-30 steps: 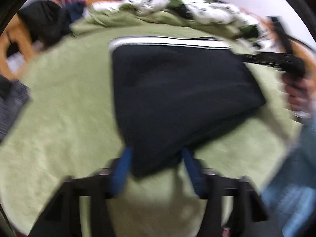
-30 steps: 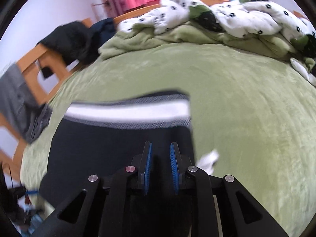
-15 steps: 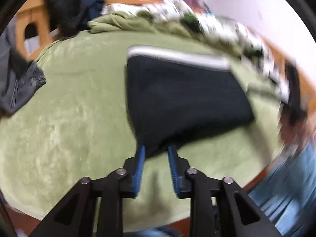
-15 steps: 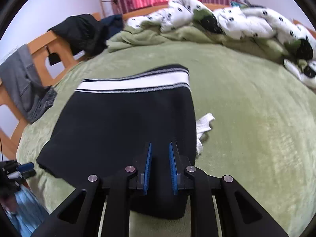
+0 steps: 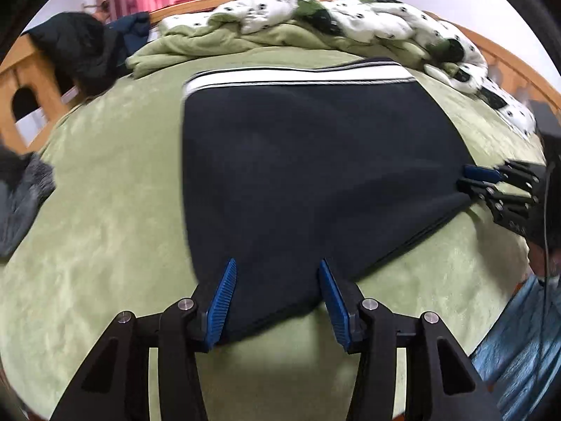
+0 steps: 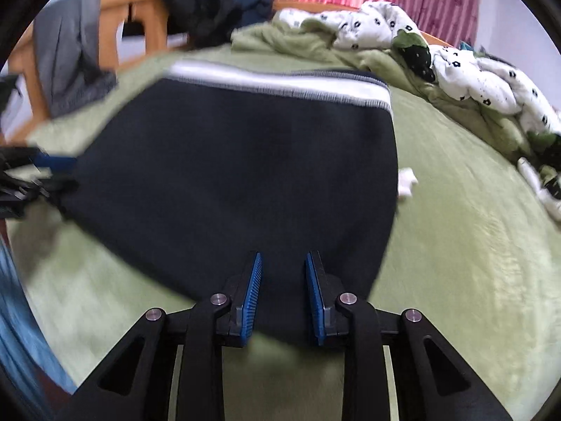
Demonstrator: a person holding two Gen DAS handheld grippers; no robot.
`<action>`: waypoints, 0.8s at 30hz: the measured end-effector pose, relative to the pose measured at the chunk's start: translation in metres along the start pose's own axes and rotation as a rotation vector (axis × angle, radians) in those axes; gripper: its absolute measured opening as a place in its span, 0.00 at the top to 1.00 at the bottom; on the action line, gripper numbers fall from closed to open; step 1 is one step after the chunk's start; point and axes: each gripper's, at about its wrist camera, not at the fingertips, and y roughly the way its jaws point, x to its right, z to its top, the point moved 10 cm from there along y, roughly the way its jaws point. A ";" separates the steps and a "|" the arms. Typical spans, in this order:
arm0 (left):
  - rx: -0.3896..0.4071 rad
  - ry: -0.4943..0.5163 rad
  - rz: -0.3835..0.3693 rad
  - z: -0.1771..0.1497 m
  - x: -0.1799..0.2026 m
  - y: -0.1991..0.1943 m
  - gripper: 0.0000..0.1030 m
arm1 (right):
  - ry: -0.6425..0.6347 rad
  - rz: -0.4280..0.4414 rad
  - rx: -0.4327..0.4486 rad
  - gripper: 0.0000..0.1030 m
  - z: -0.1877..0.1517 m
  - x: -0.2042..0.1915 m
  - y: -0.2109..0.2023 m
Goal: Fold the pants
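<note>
Pants folded, navy (white waistband far); left gripper, right gripper both spread.

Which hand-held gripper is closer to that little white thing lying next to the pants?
The right hand-held gripper. It sits at the pants' near edge, on the same side as the white thing. The left hand-held gripper is across the pants, at their far side.
</note>
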 end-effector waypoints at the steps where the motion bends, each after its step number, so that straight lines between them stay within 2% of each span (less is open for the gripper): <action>1: -0.001 -0.023 -0.010 0.004 -0.004 -0.003 0.54 | -0.018 -0.027 -0.004 0.76 -0.003 0.000 -0.003; 4: 0.063 -0.110 -0.045 0.035 -0.013 -0.017 0.54 | -0.027 0.008 0.026 0.76 0.004 0.000 -0.020; 6: 0.097 -0.136 -0.053 0.067 -0.021 -0.013 0.51 | 0.013 0.039 0.109 0.72 0.028 0.009 -0.033; 8: 0.102 -0.143 -0.058 0.095 -0.025 0.005 0.51 | 0.035 0.018 0.184 0.62 0.064 0.023 -0.035; 11: 0.112 -0.175 -0.087 0.143 -0.029 0.048 0.50 | 0.031 -0.032 0.215 0.61 0.111 0.042 -0.008; 12: 0.109 -0.170 -0.070 0.151 -0.031 0.060 0.50 | 0.039 -0.044 0.220 0.61 0.125 0.049 0.005; 13: 0.086 -0.166 -0.019 0.158 -0.038 0.080 0.50 | 0.050 -0.051 0.226 0.61 0.134 0.053 0.014; 14: 0.047 -0.171 0.023 0.158 -0.044 0.097 0.49 | 0.074 -0.064 0.227 0.61 0.145 0.061 0.031; 15: -0.008 -0.189 0.024 0.155 -0.048 0.113 0.46 | 0.088 -0.083 0.205 0.63 0.147 0.069 0.048; 16: -0.052 -0.229 -0.022 0.150 -0.050 0.124 0.46 | 0.113 -0.105 0.122 0.65 0.142 0.080 0.076; 17: -0.047 -0.249 -0.045 0.148 -0.052 0.123 0.45 | 0.157 -0.090 0.079 0.65 0.139 0.087 0.093; 19: -0.055 -0.262 -0.044 0.137 -0.056 0.116 0.45 | 0.196 -0.058 0.098 0.64 0.140 0.092 0.091; 21: -0.079 -0.261 -0.005 0.112 -0.054 0.104 0.45 | 0.178 -0.081 0.099 0.64 0.137 0.090 0.083; 22: -0.075 -0.260 -0.012 0.101 -0.049 0.096 0.45 | 0.186 -0.094 0.100 0.64 0.133 0.089 0.074; 24: -0.070 -0.254 -0.002 0.079 -0.040 0.082 0.45 | 0.200 -0.073 0.076 0.64 0.119 0.078 0.058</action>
